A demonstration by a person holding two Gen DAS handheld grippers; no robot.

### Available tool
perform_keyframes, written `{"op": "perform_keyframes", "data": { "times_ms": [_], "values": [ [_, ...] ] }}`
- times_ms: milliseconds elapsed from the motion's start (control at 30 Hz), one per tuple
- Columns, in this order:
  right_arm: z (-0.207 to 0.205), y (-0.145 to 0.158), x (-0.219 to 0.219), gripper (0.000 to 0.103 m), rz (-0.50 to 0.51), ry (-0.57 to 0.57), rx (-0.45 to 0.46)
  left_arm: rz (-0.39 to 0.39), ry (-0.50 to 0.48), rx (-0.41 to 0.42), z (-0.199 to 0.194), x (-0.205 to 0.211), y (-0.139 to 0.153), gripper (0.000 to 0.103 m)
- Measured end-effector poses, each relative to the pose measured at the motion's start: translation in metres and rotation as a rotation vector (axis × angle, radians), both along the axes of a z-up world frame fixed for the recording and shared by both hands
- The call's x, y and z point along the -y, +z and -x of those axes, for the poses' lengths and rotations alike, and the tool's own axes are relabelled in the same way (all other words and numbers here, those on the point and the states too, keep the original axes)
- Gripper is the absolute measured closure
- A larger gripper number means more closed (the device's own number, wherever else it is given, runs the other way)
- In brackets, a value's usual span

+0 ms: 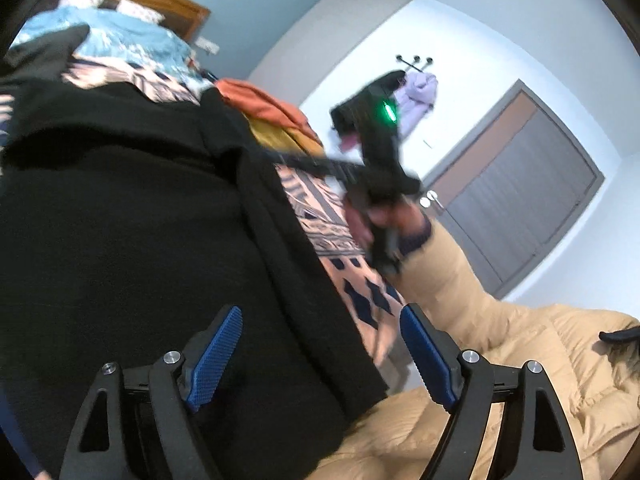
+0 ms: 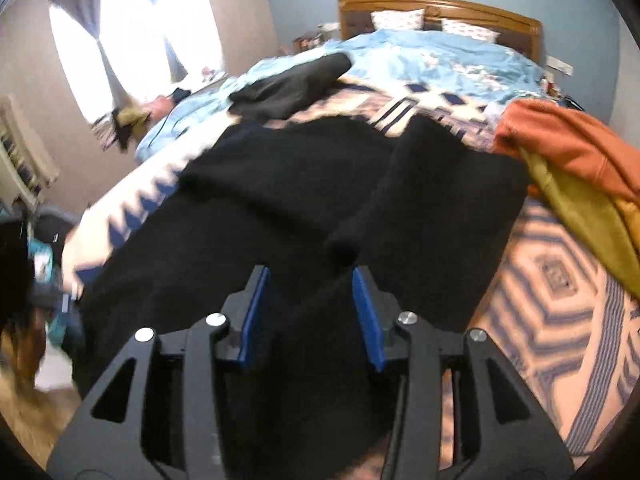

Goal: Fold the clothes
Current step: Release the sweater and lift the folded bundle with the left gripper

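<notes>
Both grippers hang over a black garment (image 2: 280, 208) spread on the bed (image 2: 560, 300). Left gripper (image 1: 320, 354) stands spread wide with nothing pinched: its ribbed blue pads sit apart, the cloth's near edge passing below and between them. Right gripper (image 2: 310, 316) is partly open above the garment's near end, its flat blue pads clear of the fabric, and no fold appears caught. From the right wrist view the garment's long axis runs away from the gripper toward the wooden headboard (image 2: 440, 8), and a sleeve (image 2: 400, 184), already laid diagonally across the body, ends in a dark cuff just ahead of the pads, so the right hand looks nearer to it. The cloth seems thick, matte and fleecy, likely to drape heavily and slip little. Under it lies a patterned peach-and-navy blanket (image 2: 552, 272); an orange garment (image 2: 568, 140) and a mustard one (image 2: 580, 216) are heaped at the right.
</notes>
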State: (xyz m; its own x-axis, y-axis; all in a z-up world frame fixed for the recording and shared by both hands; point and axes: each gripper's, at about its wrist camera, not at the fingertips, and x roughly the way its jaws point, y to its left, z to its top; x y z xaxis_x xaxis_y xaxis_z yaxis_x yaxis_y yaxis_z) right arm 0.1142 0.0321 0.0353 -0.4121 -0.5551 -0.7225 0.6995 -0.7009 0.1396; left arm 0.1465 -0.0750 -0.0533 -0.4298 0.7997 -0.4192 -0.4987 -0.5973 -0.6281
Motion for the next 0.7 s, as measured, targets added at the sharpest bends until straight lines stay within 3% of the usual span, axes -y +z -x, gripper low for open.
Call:
{"op": "perform_keyframes", "data": {
  "times_ms": [200, 300, 400, 500, 600, 700],
  "values": [
    [-0.035, -0.039, 0.033, 0.057, -0.229, 0.090, -0.014, 0.112, 0.205, -0.024, -0.007, 0.027, 0.010, 0.019],
    [-0.035, -0.031, 0.040, 0.057, -0.251, 0.116, -0.016, 0.171, 0.323, -0.022, -0.016, 0.045, 0.008, 0.018],
    [-0.035, 0.000, 0.051, 0.055, -0.181, 0.154, -0.029, 0.214, 0.412, -0.001, -0.019, 0.062, 0.001, 0.017],
    [-0.028, 0.032, 0.081, 0.041, -0.116, 0.194, -0.040, 0.250, 0.458, 0.059, -0.018, 0.077, -0.013, 0.017],
    [-0.018, 0.050, 0.121, 0.035, -0.077, 0.214, -0.030, 0.289, 0.456, 0.110, -0.010, 0.069, -0.029, 0.017],
    [-0.002, 0.049, 0.167, 0.035, -0.095, 0.219, -0.001, 0.283, 0.416, 0.137, -0.007, 0.064, -0.040, 0.017]
  ]
}}
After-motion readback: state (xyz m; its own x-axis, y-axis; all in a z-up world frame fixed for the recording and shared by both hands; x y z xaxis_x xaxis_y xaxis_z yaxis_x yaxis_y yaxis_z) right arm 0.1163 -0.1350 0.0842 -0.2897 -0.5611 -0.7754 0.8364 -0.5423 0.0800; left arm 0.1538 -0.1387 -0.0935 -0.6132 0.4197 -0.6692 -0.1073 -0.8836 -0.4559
